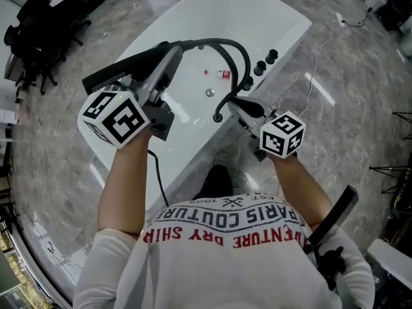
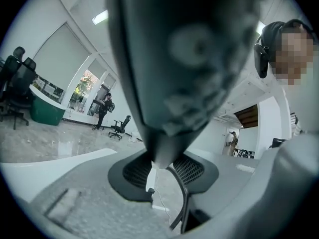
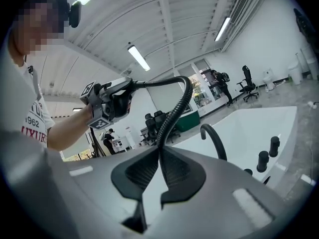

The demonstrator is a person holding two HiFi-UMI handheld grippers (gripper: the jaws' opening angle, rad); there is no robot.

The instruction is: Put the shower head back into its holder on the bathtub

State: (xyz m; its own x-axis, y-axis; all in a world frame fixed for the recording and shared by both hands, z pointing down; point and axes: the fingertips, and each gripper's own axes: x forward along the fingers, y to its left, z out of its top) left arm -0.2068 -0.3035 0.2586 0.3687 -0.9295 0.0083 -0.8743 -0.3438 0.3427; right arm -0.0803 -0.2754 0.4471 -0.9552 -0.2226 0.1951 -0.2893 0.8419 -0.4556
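Note:
The black shower head [image 1: 125, 68] is held above the white bathtub [image 1: 277, 15], with my left gripper [image 1: 164, 66] shut on its handle. In the left gripper view the shower head [image 2: 184, 59] fills the upper frame and its neck sits between the pads [image 2: 199, 169]. A black ribbed hose [image 1: 241, 53] arcs from it to the right and down to my right gripper [image 1: 239, 105], which is shut on it. In the right gripper view the hose [image 3: 179, 103] rises out of the closed jaws toward the left gripper [image 3: 110, 102]. I cannot make out the holder.
On the tub's near rim stand a curved black spout [image 3: 215, 137] and black knobs [image 1: 261, 66] [image 3: 263, 161]. A drain [image 1: 210, 93] and a small red item [image 1: 222, 74] lie inside the tub. A white cable [image 1: 322, 50] runs over the marble floor; office chairs [image 1: 35, 28] stand at far left.

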